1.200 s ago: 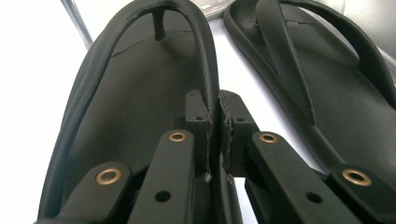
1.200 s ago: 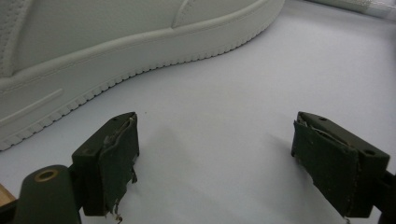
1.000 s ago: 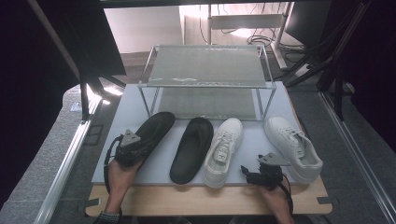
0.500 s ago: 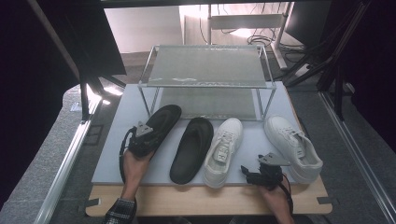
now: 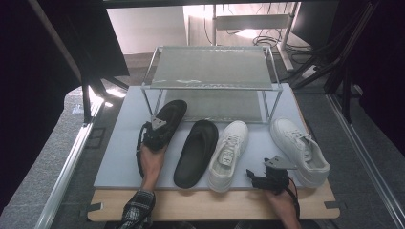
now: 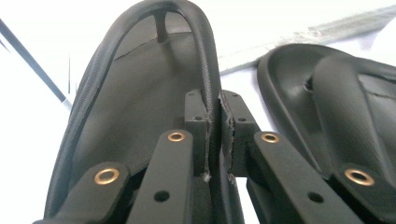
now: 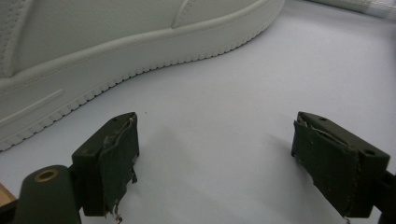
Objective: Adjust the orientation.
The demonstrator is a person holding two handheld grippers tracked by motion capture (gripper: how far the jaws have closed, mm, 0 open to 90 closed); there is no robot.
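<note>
Black slipper [image 6: 140, 84], smooth curved rim pinched in left tool [image 6: 214, 135]

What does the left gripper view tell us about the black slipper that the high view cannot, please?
The left gripper view alone shows the pads pinching the held slipper by its raised side edge. The high view alone shows the two-tier rack, two white sneakers and the right gripper. Both show that slipper with the other black slipper lying beside it.
</note>
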